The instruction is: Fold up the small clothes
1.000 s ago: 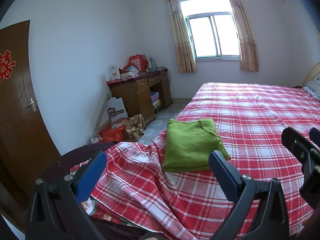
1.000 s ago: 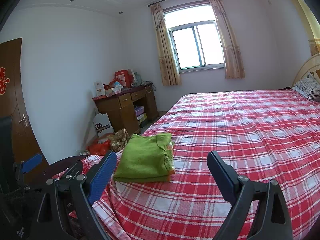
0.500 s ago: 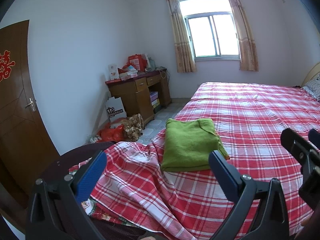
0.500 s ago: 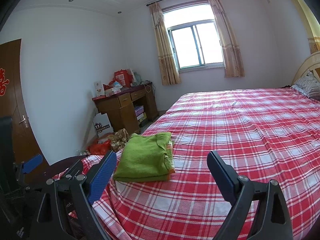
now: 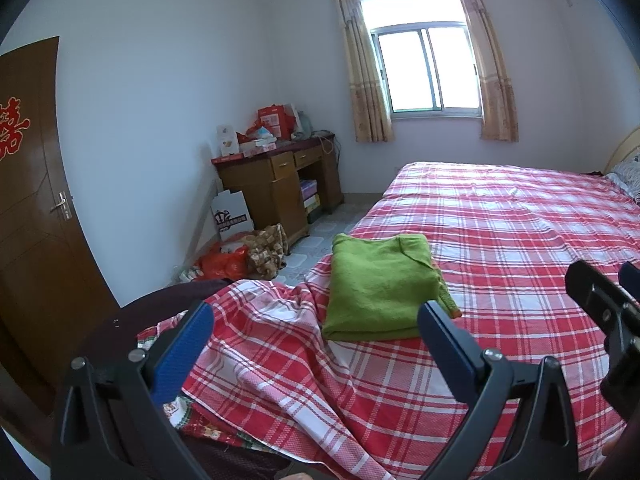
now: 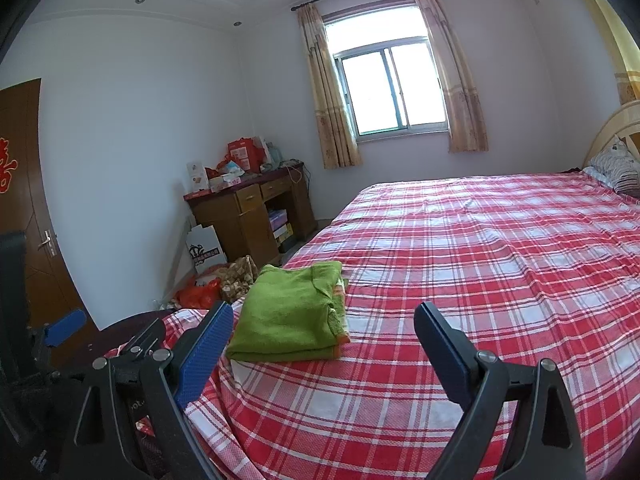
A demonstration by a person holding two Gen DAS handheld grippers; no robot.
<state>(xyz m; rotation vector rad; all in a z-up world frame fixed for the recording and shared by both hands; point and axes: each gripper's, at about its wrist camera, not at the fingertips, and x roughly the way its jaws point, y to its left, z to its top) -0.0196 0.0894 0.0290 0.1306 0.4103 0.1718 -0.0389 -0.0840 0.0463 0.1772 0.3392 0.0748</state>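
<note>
A green garment [image 5: 380, 284] lies folded into a neat rectangle near the corner of the bed with the red plaid sheet [image 5: 520, 240]; it also shows in the right wrist view [image 6: 292, 312]. My left gripper [image 5: 314, 328] is open and empty, held back from the garment's near edge. My right gripper [image 6: 322, 332] is open and empty, also short of the garment, which lies ahead and left of centre. The right gripper's body shows at the right edge of the left wrist view [image 5: 600, 300].
A wooden desk [image 5: 280, 184] with boxes and red bags stands by the left wall under the window [image 5: 428, 72]. Bags and a carton [image 5: 232, 216] lie on the floor. A brown door [image 5: 28, 200] is at the left. Pillows [image 6: 616, 168] lie at the headboard.
Both views have barely shifted; the garment and both grippers stay as they were.
</note>
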